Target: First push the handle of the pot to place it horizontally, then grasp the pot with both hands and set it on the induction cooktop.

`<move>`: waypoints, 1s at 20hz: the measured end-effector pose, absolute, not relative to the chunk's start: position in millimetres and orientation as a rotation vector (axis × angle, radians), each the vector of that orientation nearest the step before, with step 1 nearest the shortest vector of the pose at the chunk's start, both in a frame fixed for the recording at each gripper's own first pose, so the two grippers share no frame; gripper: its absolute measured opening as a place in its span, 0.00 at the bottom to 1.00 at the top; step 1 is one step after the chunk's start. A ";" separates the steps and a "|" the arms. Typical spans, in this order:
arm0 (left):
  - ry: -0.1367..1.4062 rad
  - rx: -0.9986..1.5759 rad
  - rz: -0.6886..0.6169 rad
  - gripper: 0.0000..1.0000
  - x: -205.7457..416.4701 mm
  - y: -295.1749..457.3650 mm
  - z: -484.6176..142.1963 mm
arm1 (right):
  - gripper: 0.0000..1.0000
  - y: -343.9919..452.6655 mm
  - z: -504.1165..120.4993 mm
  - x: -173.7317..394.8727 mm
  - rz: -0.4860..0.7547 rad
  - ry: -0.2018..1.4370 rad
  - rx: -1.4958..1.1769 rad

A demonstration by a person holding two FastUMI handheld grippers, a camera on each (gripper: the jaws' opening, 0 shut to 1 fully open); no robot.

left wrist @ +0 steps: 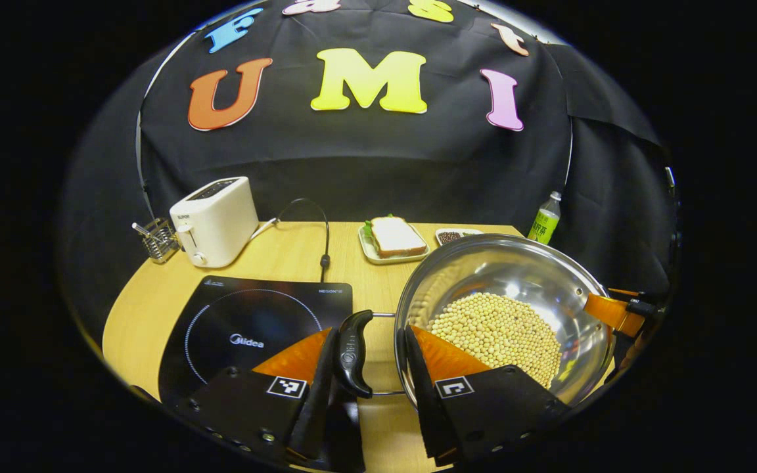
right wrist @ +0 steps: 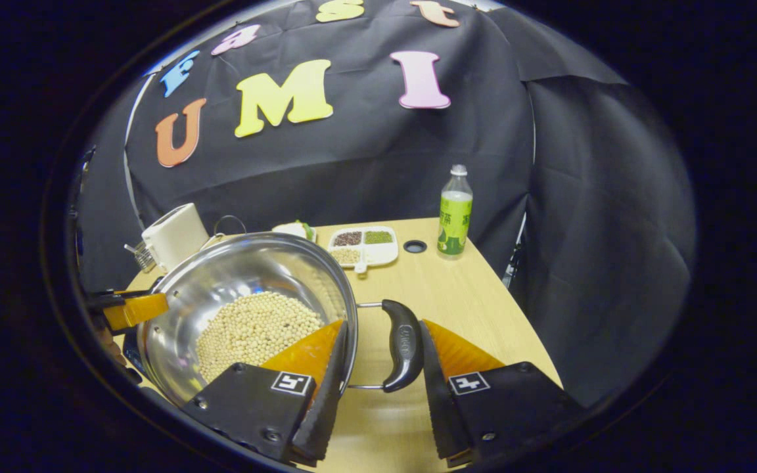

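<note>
Pot position: We find the pot [left wrist: 503, 309] on the wooden table [left wrist: 155, 289], just right of the induction cooktop [left wrist: 253, 325] and not yet on it; it holds a heap of pale beans [left wrist: 497, 332].
Left handle: The left handle [left wrist: 352, 351] lies level, jutting toward the cooktop, which we judge suits a two-sided lift.
Left gripper: The left gripper [left wrist: 368, 368] has its jaws apart, straddling that handle; one finger seems to touch the grip, the other stands by the pot wall, so we judge no clamp yet.
Right handle: The right handle [right wrist: 403, 345] also lies level.
Right gripper: The right gripper [right wrist: 382, 378] is spread, one finger at the rim, the other just beside the grip.
Stage: We judge the handles ready and closing on both to be next.
Obscured: The near part of the cooktop is hidden behind the left gripper's finger. Whether any pad truly presses a handle we cannot tell.
Surroundings: A toaster [left wrist: 215, 220], a sandwich plate [left wrist: 395, 240] and a bottle [right wrist: 455, 211] stand well apart at the back.
</note>
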State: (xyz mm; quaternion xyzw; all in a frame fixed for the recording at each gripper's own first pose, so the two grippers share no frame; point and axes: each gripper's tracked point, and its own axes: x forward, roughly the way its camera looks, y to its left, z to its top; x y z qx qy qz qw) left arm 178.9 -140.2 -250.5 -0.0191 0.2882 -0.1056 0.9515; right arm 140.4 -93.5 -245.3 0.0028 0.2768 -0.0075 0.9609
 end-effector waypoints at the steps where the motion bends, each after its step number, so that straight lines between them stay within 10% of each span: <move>1: 0.575 -0.040 -0.211 0.56 176.3 -132.4 -244.5 | 0.61 -86.8 -238.2 137.8 -0.011 0.554 -0.003; 20: 0.500 -0.074 -0.007 0.56 184.8 70.0 -209.9 | 0.61 117.7 -206.0 164.4 0.134 0.531 -0.042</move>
